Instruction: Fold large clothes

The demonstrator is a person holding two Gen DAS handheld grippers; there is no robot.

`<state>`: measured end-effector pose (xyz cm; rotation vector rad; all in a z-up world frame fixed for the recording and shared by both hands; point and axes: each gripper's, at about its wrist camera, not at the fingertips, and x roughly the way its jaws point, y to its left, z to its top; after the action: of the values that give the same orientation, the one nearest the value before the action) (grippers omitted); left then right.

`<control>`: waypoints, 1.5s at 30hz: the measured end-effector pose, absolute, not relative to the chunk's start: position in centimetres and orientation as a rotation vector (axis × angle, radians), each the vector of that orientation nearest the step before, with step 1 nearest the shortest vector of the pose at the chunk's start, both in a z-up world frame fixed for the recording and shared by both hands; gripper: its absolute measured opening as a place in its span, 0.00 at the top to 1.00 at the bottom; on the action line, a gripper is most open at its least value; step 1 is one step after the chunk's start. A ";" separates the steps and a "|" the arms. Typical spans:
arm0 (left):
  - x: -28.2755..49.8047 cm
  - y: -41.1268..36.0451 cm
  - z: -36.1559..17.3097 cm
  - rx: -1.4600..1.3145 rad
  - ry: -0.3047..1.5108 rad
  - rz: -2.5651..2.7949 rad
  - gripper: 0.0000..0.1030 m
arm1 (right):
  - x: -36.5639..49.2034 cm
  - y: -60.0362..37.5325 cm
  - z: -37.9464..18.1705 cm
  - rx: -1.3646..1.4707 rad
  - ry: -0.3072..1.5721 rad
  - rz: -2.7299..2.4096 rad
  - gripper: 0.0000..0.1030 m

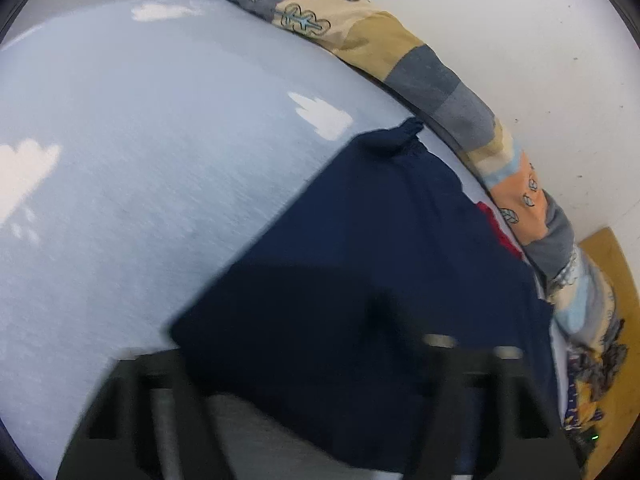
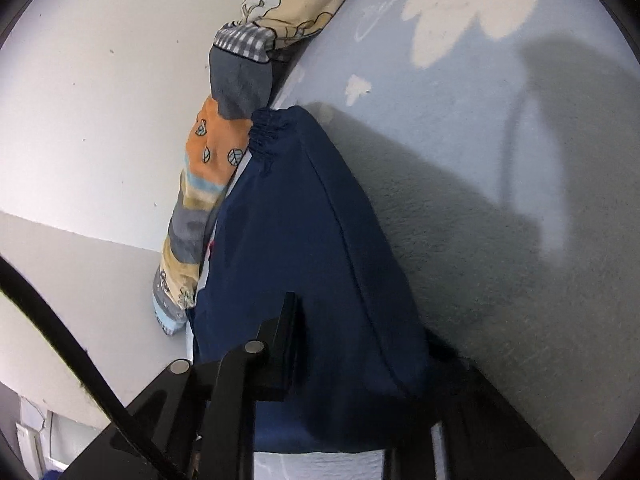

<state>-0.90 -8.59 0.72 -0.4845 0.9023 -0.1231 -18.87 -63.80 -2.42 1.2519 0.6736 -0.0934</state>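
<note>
A navy blue garment [image 1: 360, 248] with an elastic gathered end lies on a pale blue bed sheet [image 1: 140, 160] with white cloud prints. In the left wrist view the cloth drapes over my left gripper [image 1: 316, 360] and hides its fingertips. In the right wrist view the same garment [image 2: 304, 248] runs from the gathered cuff down between the black fingers [image 2: 280, 344] of my right gripper [image 2: 360, 352], which are closed on its near edge. The frame from the left wrist is motion-blurred.
A rolled patchwork blanket [image 1: 420, 68] in grey, yellow, orange and light blue lies along the sheet's far edge against a white wall [image 1: 540, 40]; it also shows in the right wrist view [image 2: 224, 120]. A red patch [image 1: 500, 232] peeks beside the garment. A black cable [image 2: 80, 360] crosses low left.
</note>
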 end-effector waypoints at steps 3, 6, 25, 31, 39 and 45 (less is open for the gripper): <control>-1.4 -7.2 0.5 -0.538 0.891 -0.182 0.70 | -19.0 -63.4 -1.2 1.176 0.697 -0.101 0.82; -2.1 -7.3 1.6 -0.513 0.868 -0.202 0.75 | -19.4 -62.6 0.7 1.091 0.695 -0.115 0.86; -16.0 -3.4 5.5 -0.421 0.866 -0.364 0.80 | -31.1 -59.3 8.2 0.891 0.765 0.031 0.89; -17.5 0.1 5.1 -0.358 0.918 -0.270 0.53 | -34.4 -62.9 3.8 1.014 0.969 -0.195 0.50; -15.4 -1.9 11.4 -0.208 0.771 -0.264 0.43 | -31.6 -63.1 11.0 0.866 0.784 -0.175 0.44; -10.1 -11.7 10.8 -0.046 0.776 -0.361 0.43 | -20.6 -58.6 13.2 0.698 0.743 -0.054 0.46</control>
<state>-10.15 -11.73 10.78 -0.0458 0.7756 -0.3611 -20.55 -58.61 13.22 0.6978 0.7434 -0.0540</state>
